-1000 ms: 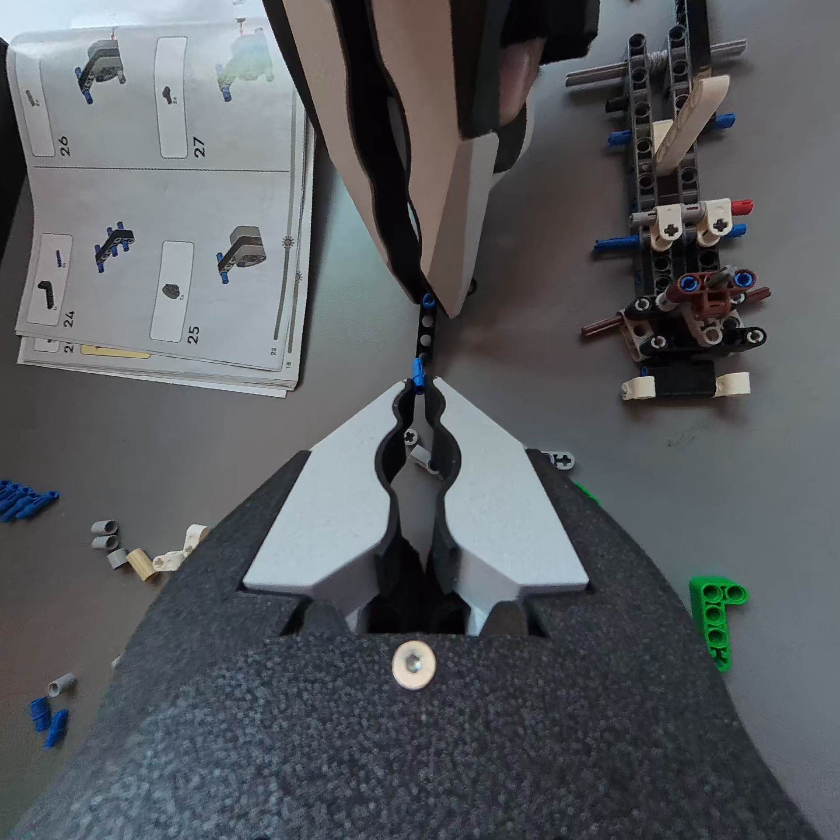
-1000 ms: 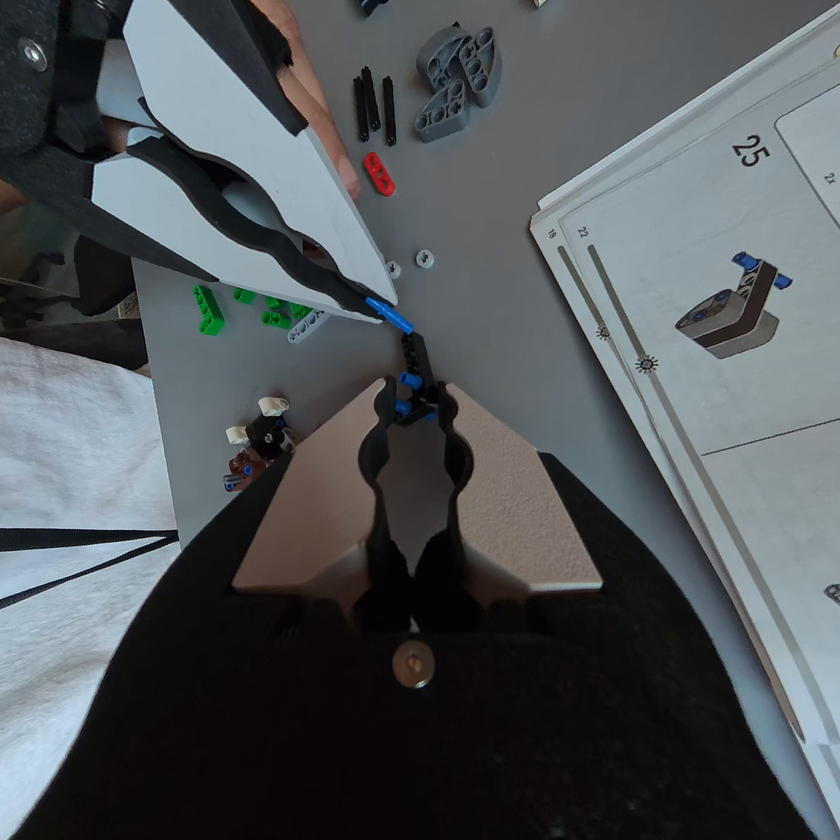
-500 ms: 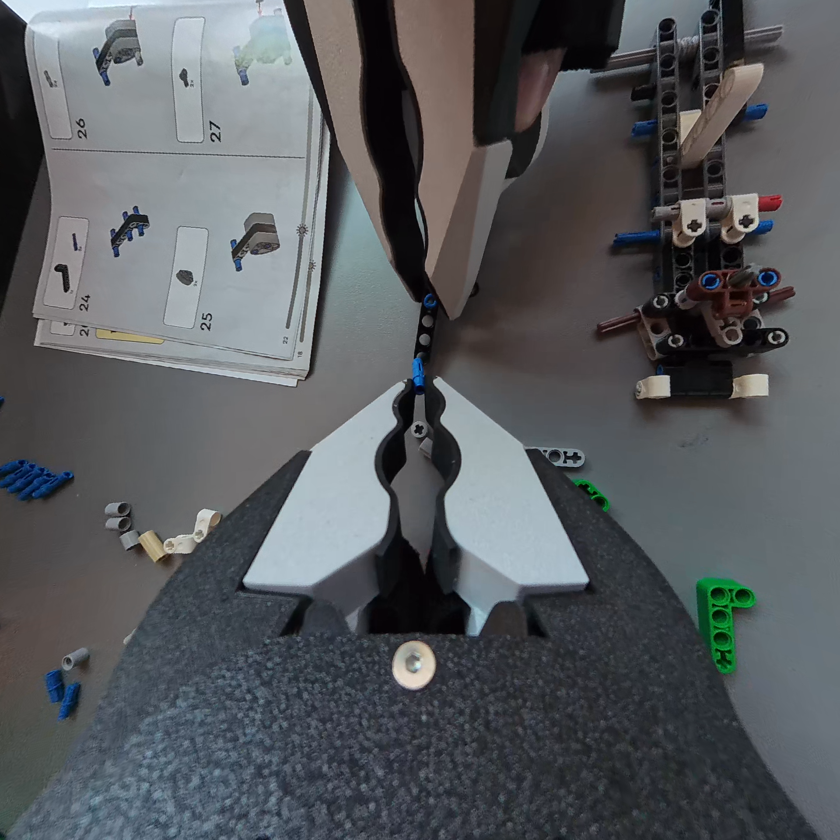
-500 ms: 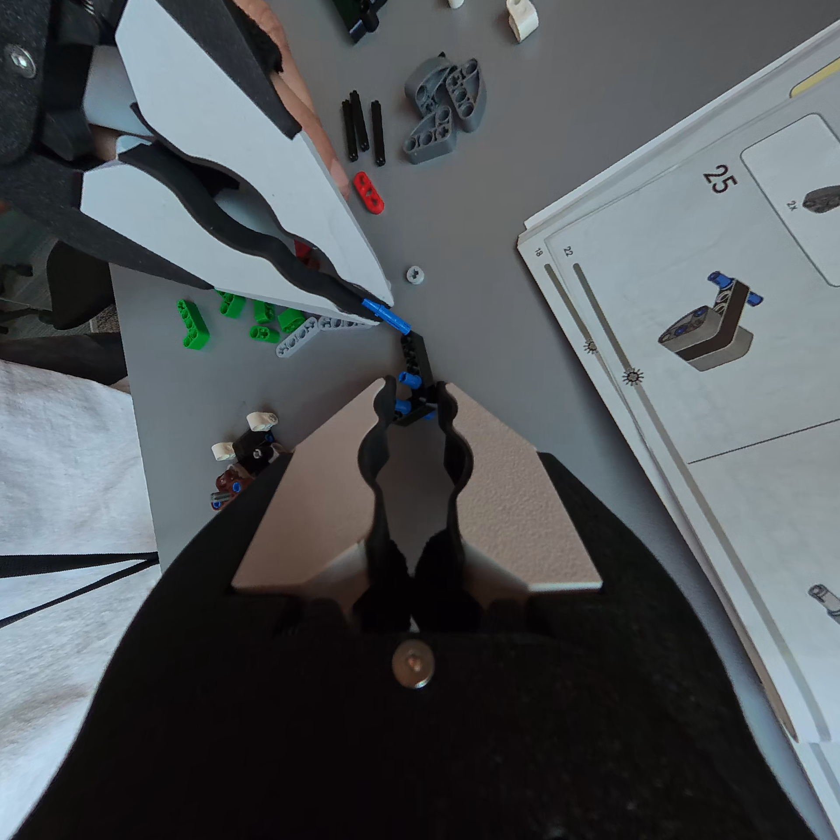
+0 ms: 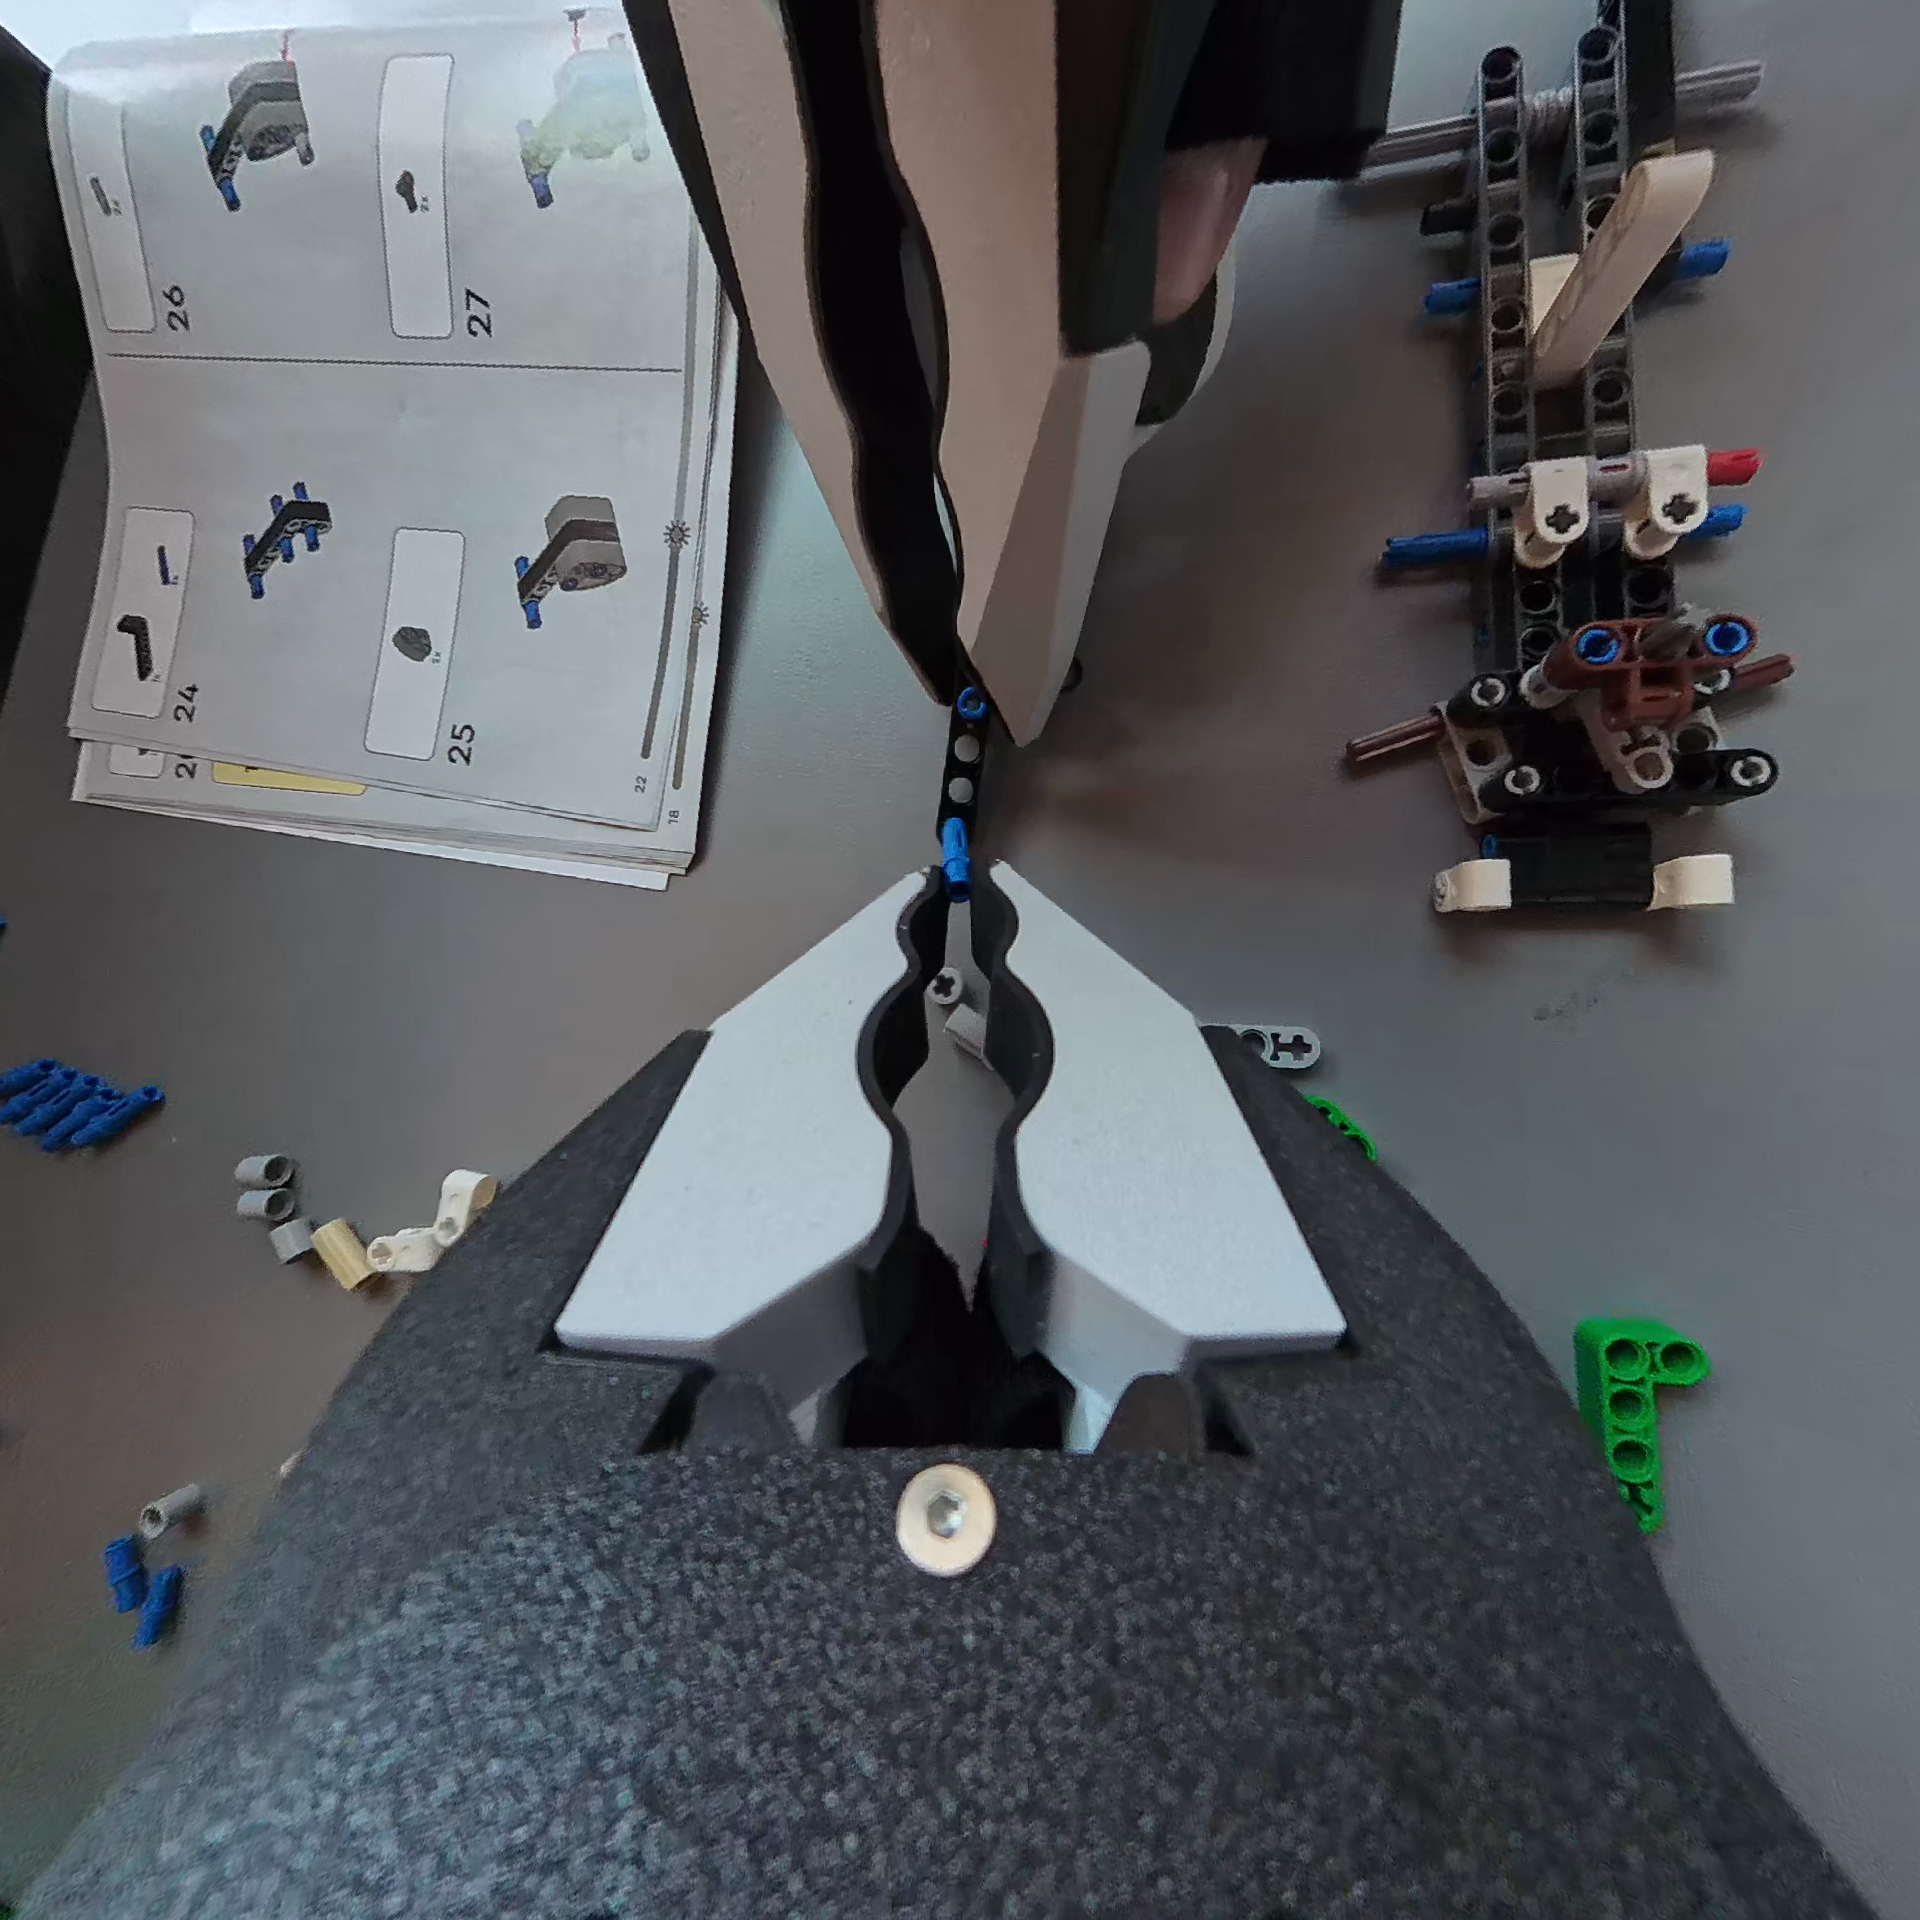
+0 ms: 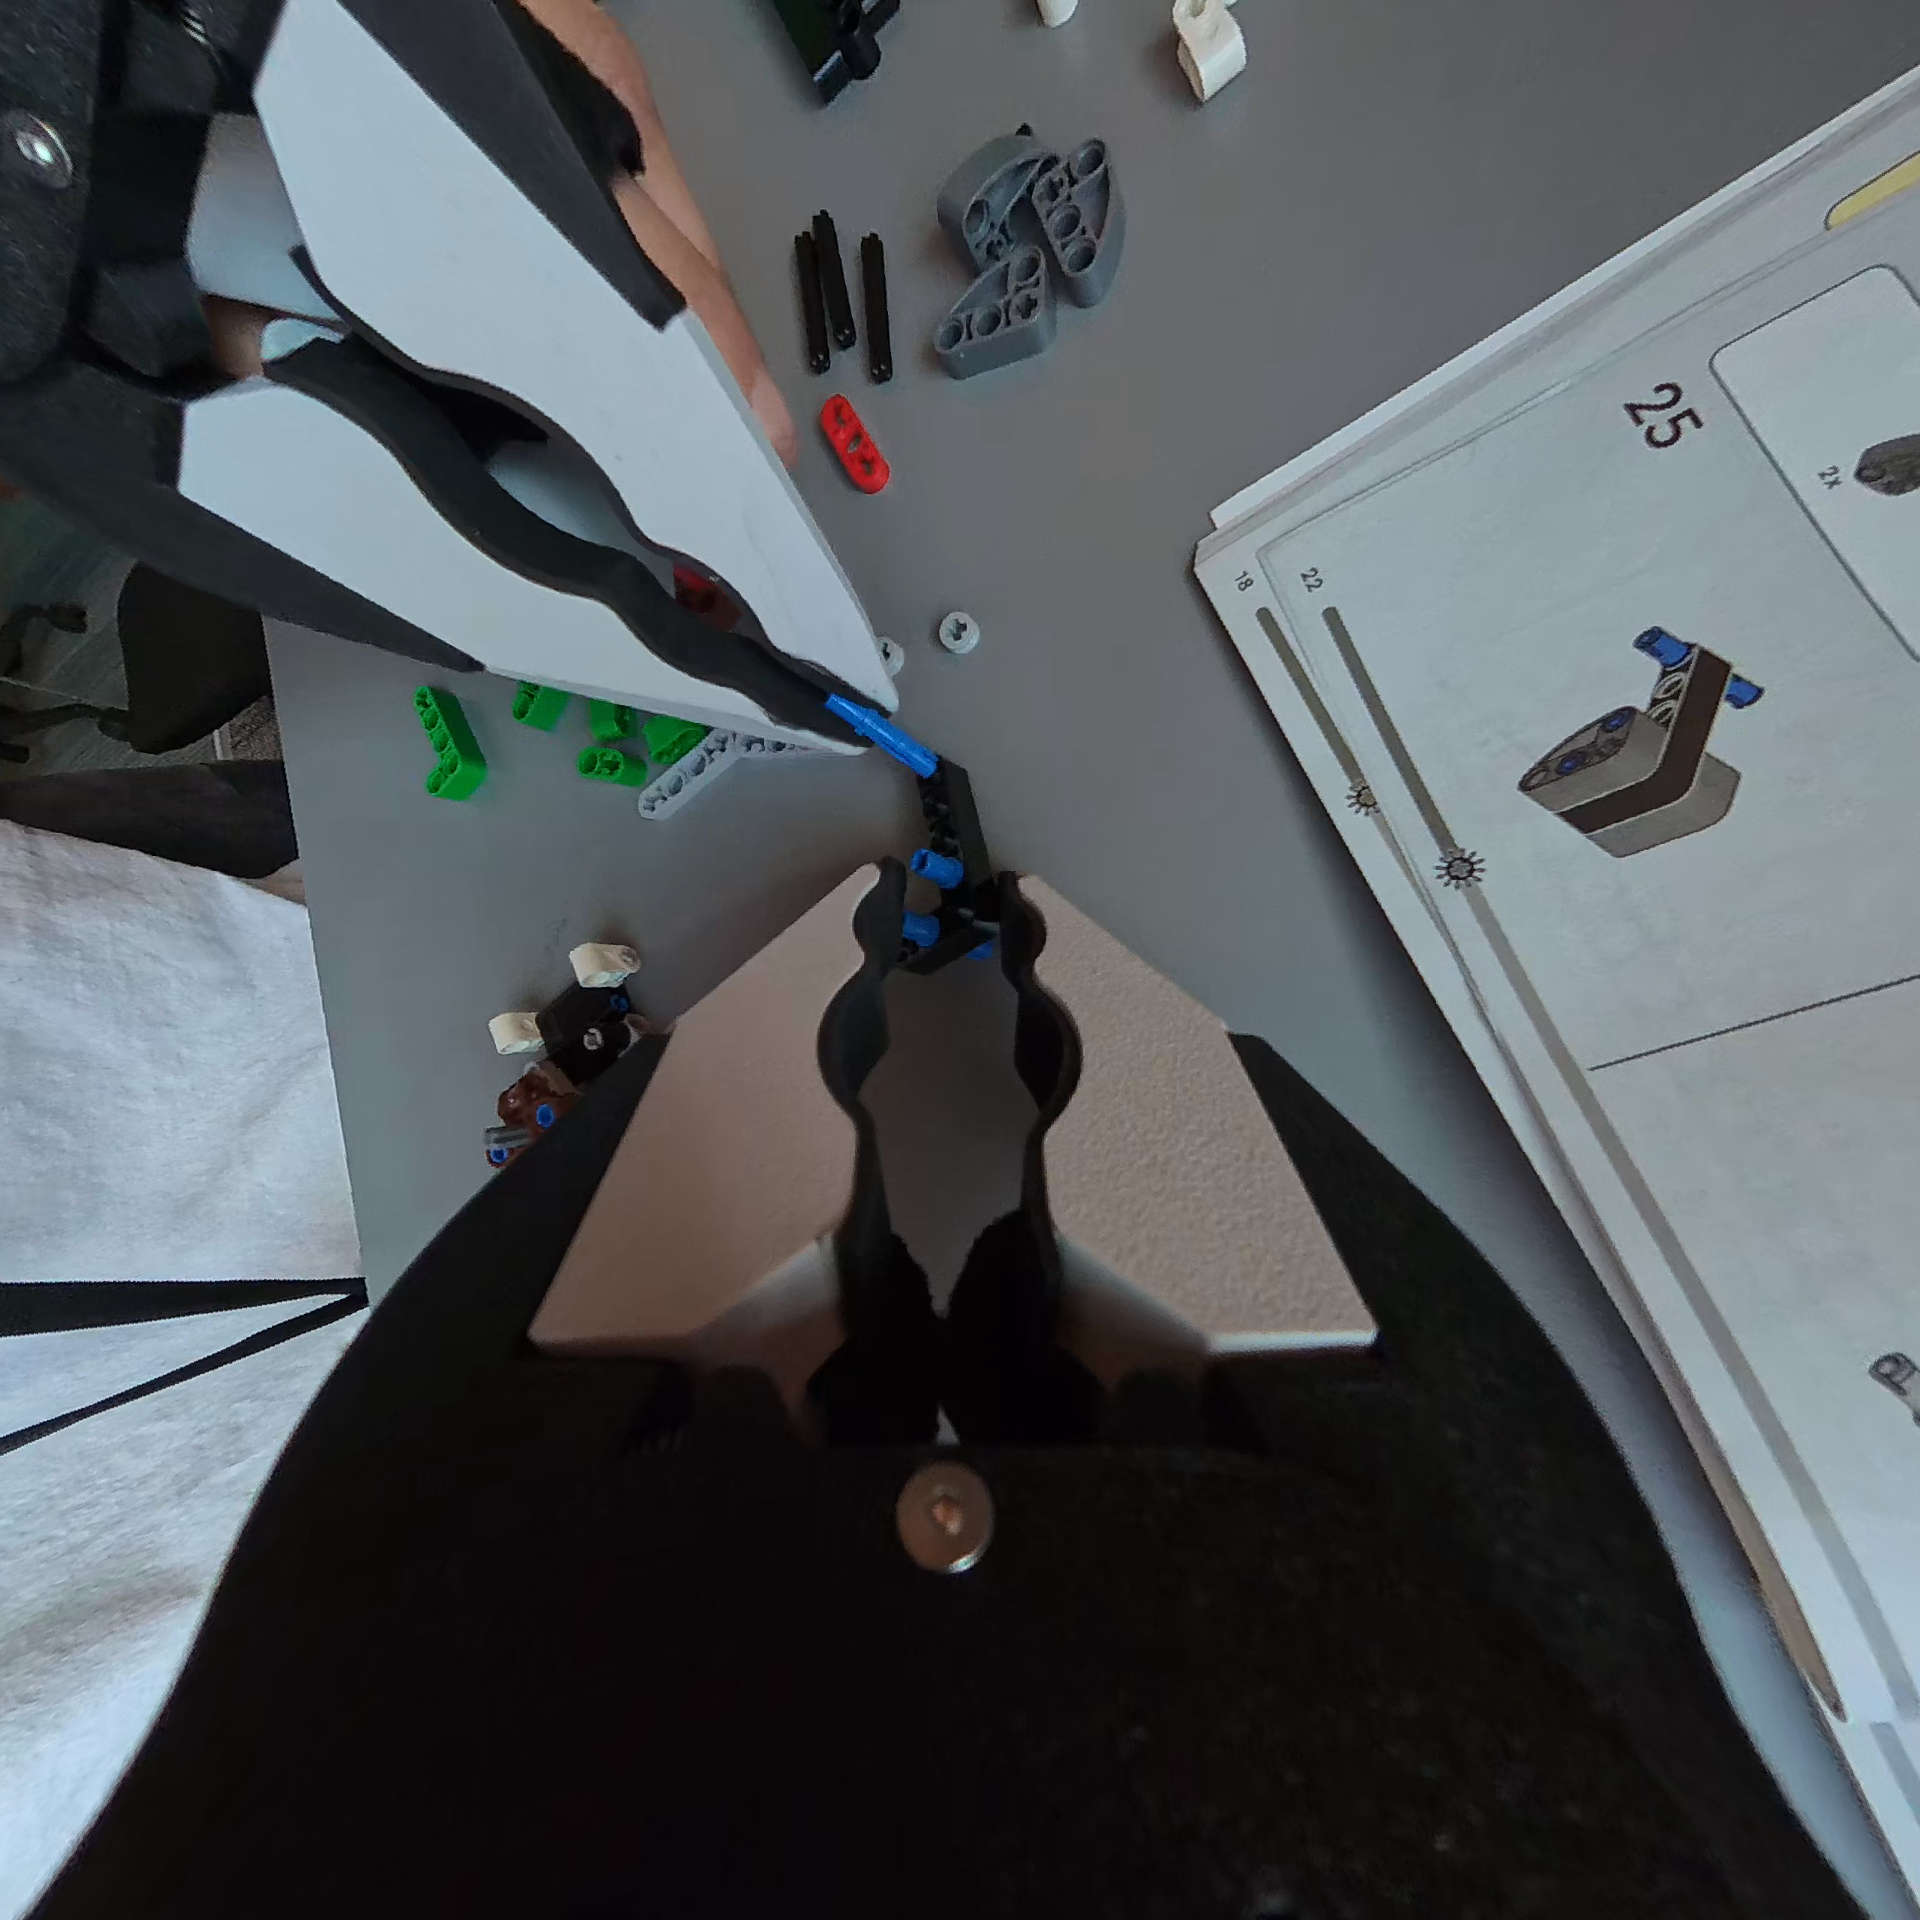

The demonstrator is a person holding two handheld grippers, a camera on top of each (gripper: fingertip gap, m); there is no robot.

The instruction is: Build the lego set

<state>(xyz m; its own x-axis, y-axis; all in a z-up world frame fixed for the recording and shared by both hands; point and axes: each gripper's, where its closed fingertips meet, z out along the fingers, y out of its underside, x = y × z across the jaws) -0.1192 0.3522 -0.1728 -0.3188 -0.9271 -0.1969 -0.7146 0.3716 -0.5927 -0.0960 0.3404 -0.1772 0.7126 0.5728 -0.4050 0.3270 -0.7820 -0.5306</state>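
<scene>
Left wrist view looks along the left tool [image 5: 958,883], whose tips are pinched on a blue pin [image 5: 954,854]; the pin's far end meets the near end of a black beam [image 5: 962,758] with round holes, and the right tool [image 5: 977,696] comes down from the far side and grips the beam's far end. This view alone shows a long dark model frame [image 5: 1558,436] with cream and blue parts at the far right, a green angled piece [image 5: 1631,1423] near right, and loose blue pins [image 5: 73,1101] and small grey and tan bushes [image 5: 312,1226] at the left. Right wrist view shows the grip from the other side: the right tool [image 6: 940,914] is narrowly parted and clamped on the bent end of the black beam [image 6: 956,821], which carries two short blue pins on its left face, while the left tool [image 6: 852,717] reaches in from the far left with the blue pin [image 6: 883,732] touching the beam's far tip. Only here appear three black axles [image 6: 842,291], grey curved panels [image 6: 1029,249], a red piece [image 6: 854,442], green pieces [image 6: 540,727] and the desk's [image 6: 1091,520] left edge beside white cloth [image 6: 125,1091]. An open instruction booklet [image 6: 1610,779] fills the right. Bare desk lies between the tools and the booklet; the left side is cluttered.
</scene>
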